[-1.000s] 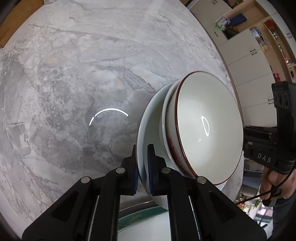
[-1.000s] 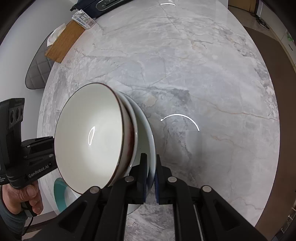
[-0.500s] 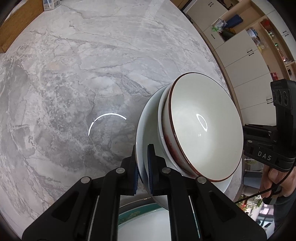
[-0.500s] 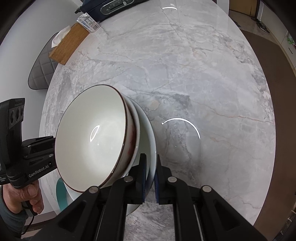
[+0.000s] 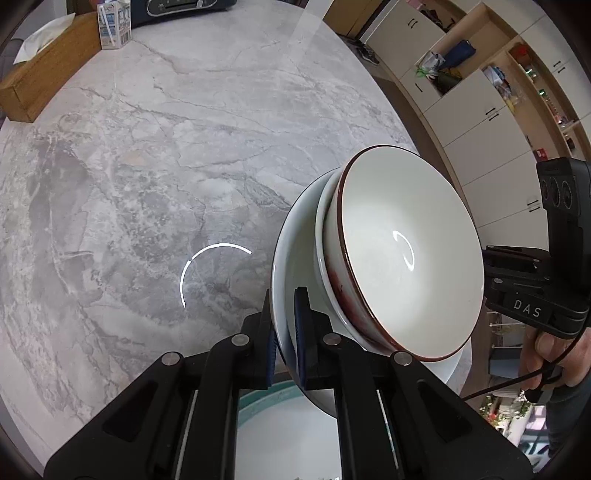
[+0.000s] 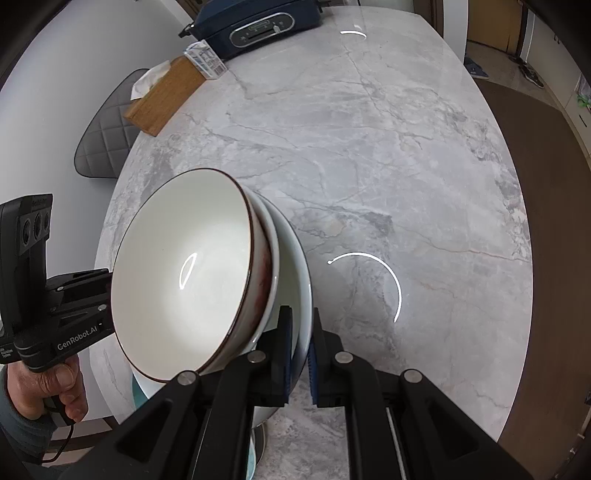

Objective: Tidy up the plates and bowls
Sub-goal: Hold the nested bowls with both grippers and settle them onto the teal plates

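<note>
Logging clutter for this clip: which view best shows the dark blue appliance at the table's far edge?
Right wrist: the dark blue appliance shows its body and control panel. Left wrist catches only the appliance's lower edge, cropped.

Your left tool [image 5: 283,334] hides most of the teal-rimmed plate [image 5: 258,400]; the frame edge cuts off its near side.

Brown-rimmed white bowl [image 5: 402,254]; grey-veined table [image 5: 184,147]
</note>
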### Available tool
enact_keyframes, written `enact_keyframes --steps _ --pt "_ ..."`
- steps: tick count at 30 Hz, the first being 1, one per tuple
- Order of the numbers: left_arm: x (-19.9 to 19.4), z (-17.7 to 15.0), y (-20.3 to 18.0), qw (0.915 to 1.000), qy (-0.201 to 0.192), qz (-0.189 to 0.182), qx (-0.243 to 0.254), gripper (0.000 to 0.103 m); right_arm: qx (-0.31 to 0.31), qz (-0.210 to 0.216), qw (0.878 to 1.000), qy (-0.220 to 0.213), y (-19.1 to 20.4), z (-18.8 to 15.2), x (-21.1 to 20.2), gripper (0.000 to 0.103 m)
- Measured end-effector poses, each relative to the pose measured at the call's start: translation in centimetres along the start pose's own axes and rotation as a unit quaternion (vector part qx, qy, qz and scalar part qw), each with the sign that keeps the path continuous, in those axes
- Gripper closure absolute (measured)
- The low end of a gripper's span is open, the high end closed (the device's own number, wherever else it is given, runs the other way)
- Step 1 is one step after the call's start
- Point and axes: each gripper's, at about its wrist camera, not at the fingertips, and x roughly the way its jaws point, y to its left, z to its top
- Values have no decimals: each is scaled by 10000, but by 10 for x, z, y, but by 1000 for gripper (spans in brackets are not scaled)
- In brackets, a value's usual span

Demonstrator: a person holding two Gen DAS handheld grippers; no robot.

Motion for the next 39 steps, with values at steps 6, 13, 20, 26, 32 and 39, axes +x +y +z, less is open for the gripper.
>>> enact_keyframes --steps 6,13,20,26,32,39 --pt "-28 -20 -8 9999 -143 39 32 98 -106 30 9998 -140 18 -14 -17 94" --pt "-49 -62 -5 9999 -159 39 9 99 -225 36 9996 -138 42 -45 -26 94" --pt "-52 -116 6 10000 -7 44 -64 98 -193 93 9998 59 62 -88 -16 94" --pt "-47 -153 15 9999 99 60 -89 99 -130 99 9997 173 73 -118 -5 94" --pt "-44 -176 22 9998 160 50 -68 98 -94 71 9997 215 79 -136 3 94" --pt "-36 -188 32 9996 233 27 -132 98 -45 54 9996 281 84 -149 15 94"
